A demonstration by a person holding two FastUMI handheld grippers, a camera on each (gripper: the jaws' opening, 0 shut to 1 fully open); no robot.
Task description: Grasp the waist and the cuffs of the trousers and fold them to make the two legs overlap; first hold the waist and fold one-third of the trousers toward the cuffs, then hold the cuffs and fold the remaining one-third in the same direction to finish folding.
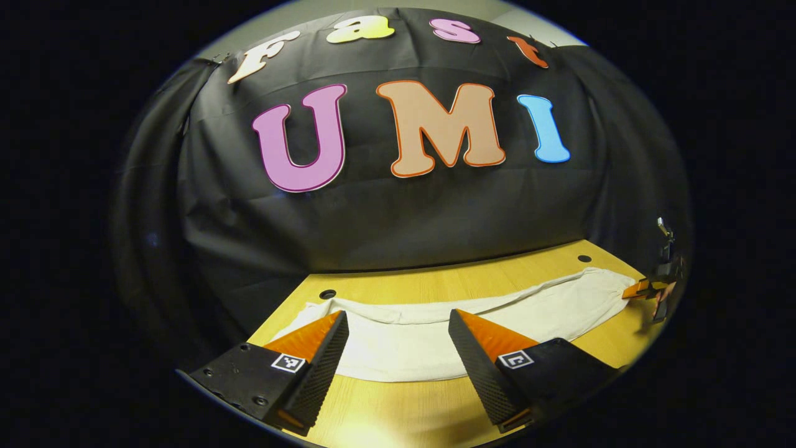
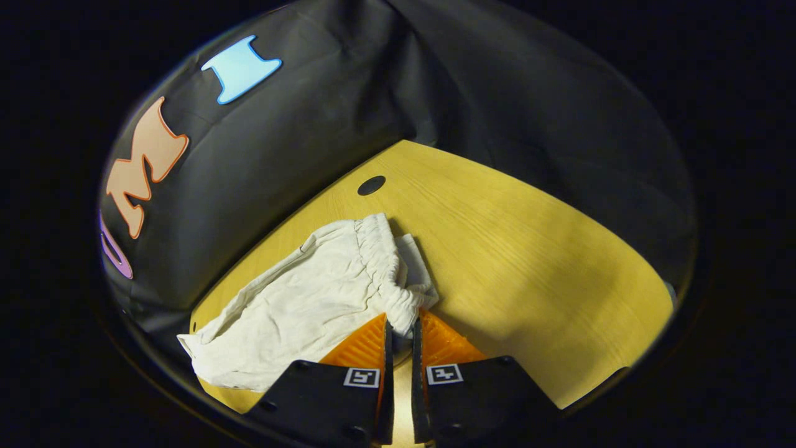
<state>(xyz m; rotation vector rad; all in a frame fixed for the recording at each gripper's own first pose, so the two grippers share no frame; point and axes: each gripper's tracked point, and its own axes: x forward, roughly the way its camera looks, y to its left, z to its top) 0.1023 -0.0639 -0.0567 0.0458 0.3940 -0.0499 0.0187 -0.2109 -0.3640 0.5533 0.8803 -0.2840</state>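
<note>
White trousers (image 1: pixel 435 336) lie stretched in a long band across a yellow wooden surface (image 1: pixel 398 410), in the lower middle of the left gripper view. The left gripper (image 1: pixel 398 326) hovers low in the frame, jaws spread wide above the cloth's near edge, gripping nothing. At the far right edge of that view, the right gripper (image 1: pixel 640 290) meets the end of the trousers. In the right gripper view, the right gripper (image 2: pixel 400 330) sits at bottom centre, jaws nearly together, pinching the gathered elastic waist (image 2: pixel 382 261). A dark round hole (image 2: pixel 371 185) marks the surface beyond the waist.
</note>
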